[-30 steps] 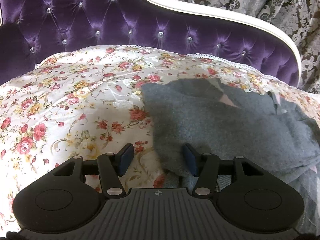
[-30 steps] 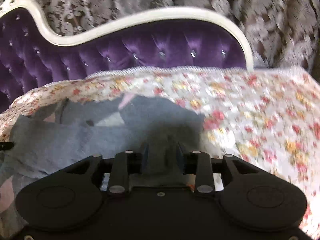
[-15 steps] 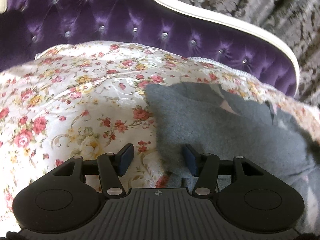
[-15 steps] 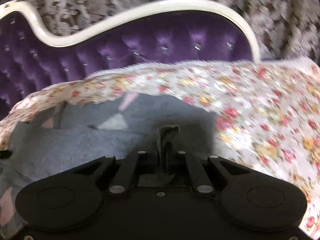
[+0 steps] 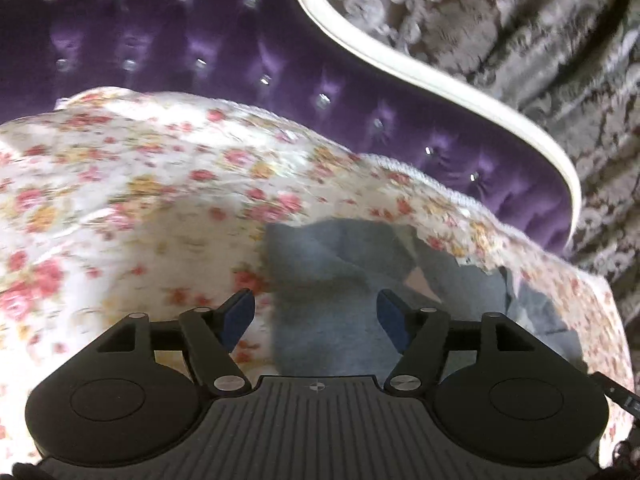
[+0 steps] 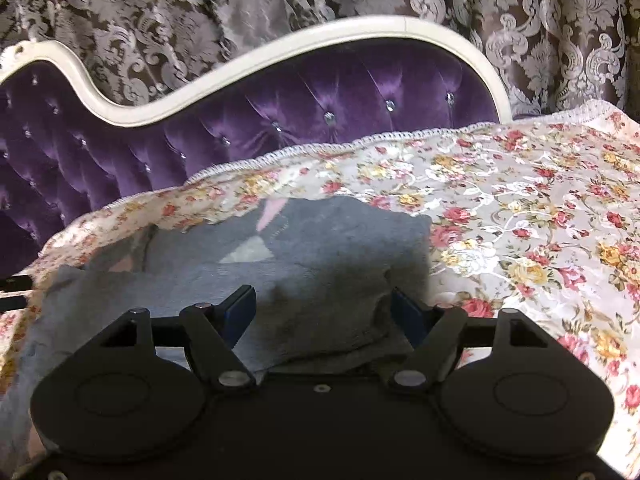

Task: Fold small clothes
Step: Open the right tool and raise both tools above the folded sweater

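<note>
A small grey garment (image 5: 344, 304) with pale pink patches lies on a floral bedspread (image 5: 120, 208). My left gripper (image 5: 316, 312) is open over the garment's left edge, holding nothing. In the right wrist view the garment (image 6: 248, 280) spreads in front of my right gripper (image 6: 324, 308), which is open with a raised fold of the grey cloth between its blue pads. The cloth rests loose there, not pinched.
A purple tufted headboard (image 6: 280, 120) with a cream frame (image 6: 240, 56) rises behind the bed. Patterned grey curtains (image 6: 520, 8) hang behind it. The floral bedspread (image 6: 540, 220) extends to the right of the garment.
My right gripper was shut on a fold of the garment and has opened, letting it go. My left gripper has moved right over the garment's edge and stays open.
</note>
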### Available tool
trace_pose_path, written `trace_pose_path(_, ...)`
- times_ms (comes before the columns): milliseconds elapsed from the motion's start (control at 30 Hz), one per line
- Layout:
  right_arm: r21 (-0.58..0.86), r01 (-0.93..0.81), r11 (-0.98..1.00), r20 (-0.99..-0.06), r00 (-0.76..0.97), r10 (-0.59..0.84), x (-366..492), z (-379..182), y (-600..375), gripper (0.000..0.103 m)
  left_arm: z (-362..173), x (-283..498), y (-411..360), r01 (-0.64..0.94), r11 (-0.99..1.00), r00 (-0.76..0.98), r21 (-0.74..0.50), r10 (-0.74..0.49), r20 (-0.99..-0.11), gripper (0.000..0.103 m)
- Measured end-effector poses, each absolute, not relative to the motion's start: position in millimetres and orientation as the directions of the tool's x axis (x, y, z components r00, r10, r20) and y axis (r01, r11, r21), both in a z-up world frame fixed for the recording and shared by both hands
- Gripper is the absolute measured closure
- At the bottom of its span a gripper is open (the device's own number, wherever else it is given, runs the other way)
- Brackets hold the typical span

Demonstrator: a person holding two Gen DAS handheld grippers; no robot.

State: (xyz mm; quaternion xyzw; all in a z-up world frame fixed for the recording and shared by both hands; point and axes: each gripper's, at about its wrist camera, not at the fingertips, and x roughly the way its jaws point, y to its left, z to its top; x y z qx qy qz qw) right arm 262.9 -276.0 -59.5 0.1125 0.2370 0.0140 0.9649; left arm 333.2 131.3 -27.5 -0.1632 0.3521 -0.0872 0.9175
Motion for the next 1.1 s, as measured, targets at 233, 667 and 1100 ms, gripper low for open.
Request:
trace_pose_path(233,0.174,-0.055,0.983,-0.419,0.899,0.125,241.8,-53.3,-245.2,0.026,-42.0,353.0,106.0,0.105,0.959,0.707,-0.261,-0.257,-0.658,0.037)
trace_pose_path(667,0.174,-0.501,0.848,-0.408,0.747,0.525,248.7,-44.8,-104.8,0.026,-46.8,384.2,128.7,0.155,0.985,0.646,-0.075,-0.159,-0.747,0.036)
trace_pose_path(1100,0.173,-0.638,0.751,-0.499,0.601,0.625,281.8,-81.7,11.3,0.026,-17.6,369.0,180.5,0.118,0.980,0.712,-0.161,-0.196,-0.674,0.037)
